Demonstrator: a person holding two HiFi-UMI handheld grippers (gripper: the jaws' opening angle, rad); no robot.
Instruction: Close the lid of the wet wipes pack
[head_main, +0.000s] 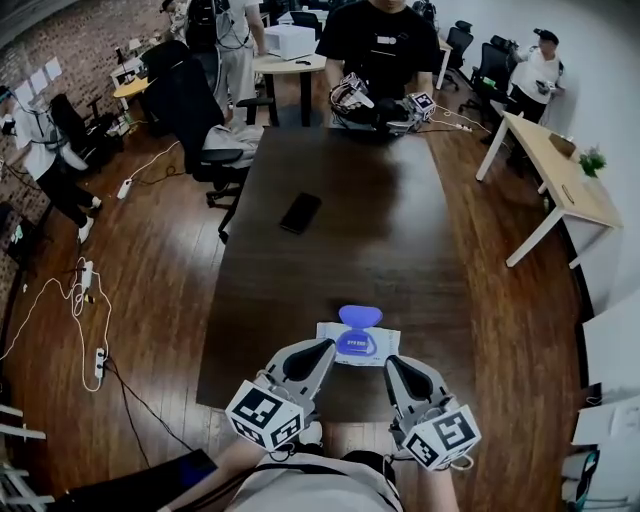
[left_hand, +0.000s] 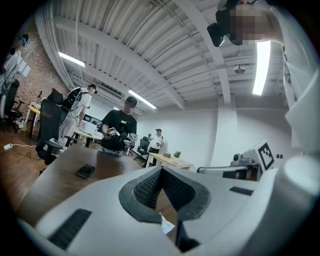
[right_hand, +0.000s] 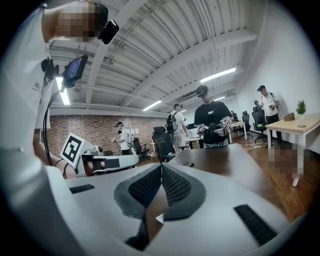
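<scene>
The wet wipes pack (head_main: 357, 345), white with a blue label, lies flat near the front edge of the dark table (head_main: 380, 230). Its blue lid (head_main: 360, 316) stands flipped open toward the far side. My left gripper (head_main: 322, 348) sits just left of the pack, jaws together with nothing between them. My right gripper (head_main: 392, 362) is just right of the pack, also shut and empty. In the left gripper view the pads meet at the left gripper's (left_hand: 161, 171) tip, with a white sliver of the pack (left_hand: 167, 226) showing below. The right gripper (right_hand: 161, 166) looks the same in its own view.
A black phone (head_main: 300, 212) lies mid-table to the left. A person (head_main: 385, 60) with another pair of grippers stands at the far end. An office chair (head_main: 200, 130) is at the table's far left, a light desk (head_main: 560, 175) at the right, cables (head_main: 85, 300) on the floor.
</scene>
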